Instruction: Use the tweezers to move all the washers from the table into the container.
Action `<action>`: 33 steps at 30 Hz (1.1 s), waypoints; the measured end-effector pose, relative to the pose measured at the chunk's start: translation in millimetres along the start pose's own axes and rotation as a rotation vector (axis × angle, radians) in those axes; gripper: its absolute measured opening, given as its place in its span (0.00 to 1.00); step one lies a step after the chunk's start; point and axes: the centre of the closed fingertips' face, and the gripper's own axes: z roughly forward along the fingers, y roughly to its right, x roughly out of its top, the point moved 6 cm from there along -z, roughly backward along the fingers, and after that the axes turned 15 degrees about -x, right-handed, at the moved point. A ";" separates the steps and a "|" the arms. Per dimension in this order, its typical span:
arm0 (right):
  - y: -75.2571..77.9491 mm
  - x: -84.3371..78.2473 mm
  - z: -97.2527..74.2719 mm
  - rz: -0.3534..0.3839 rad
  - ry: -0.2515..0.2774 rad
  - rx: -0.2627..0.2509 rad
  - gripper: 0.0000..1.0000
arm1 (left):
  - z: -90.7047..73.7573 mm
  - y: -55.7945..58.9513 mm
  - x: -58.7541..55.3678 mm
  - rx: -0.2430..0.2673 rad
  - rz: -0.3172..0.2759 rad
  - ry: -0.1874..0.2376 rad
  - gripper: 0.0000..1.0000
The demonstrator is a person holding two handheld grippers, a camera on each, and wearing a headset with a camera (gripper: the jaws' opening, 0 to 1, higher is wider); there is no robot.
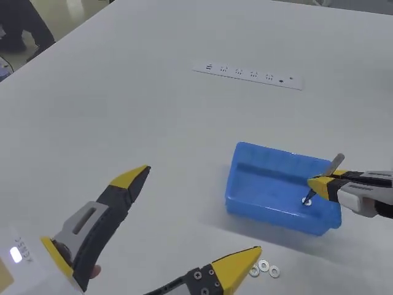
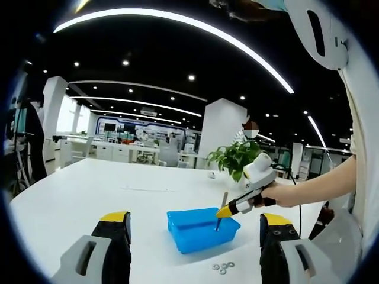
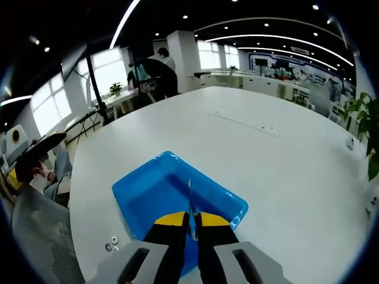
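Washers (image 1: 264, 268): 3 on table (image 1: 153, 110), just beside blue box (image 1: 245, 184); 1 more seems at tweezers (image 1: 336, 163) tip, inside box. Right tongs (image 1: 316, 182) clamped on tweezers; left tongs (image 1: 199, 212) wide, empty. Tip: release low over box floor, no flick. Table white, matte; power strip (image 1: 249, 75) far side. Rm: open-plan office, ceiling lights.

Tweezers (image 1: 336, 163) in blue container (image 1: 270, 212); washers (image 1: 264, 268) (three, maybe) beside.
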 end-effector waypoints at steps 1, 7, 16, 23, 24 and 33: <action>0.6 0.3 -0.2 0.002 0.000 -0.001 0.03 | -0.1 -0.3 0.1 0.002 0.000 -0.001 0.92; 2.2 2.8 -6.4 0.029 0.013 0.001 0.03 | -0.6 -0.7 0.5 0.002 -0.002 -0.001 0.92; -1.5 17.9 -26.6 0.112 0.082 0.022 0.03 | -2.0 -1.9 0.7 0.005 -0.004 0.003 0.92; -29.2 28.7 -54.5 0.142 0.136 0.115 0.03 | -2.3 -1.4 0.7 0.001 0.001 0.006 0.92; -32.4 28.1 -57.0 0.142 0.137 0.127 0.03 | -2.3 -1.2 0.5 0.000 -0.001 0.006 0.92; -55.5 7.4 -66.8 0.234 0.098 0.212 0.03 | -4.5 -3.2 -4.0 -0.005 -0.005 0.007 0.91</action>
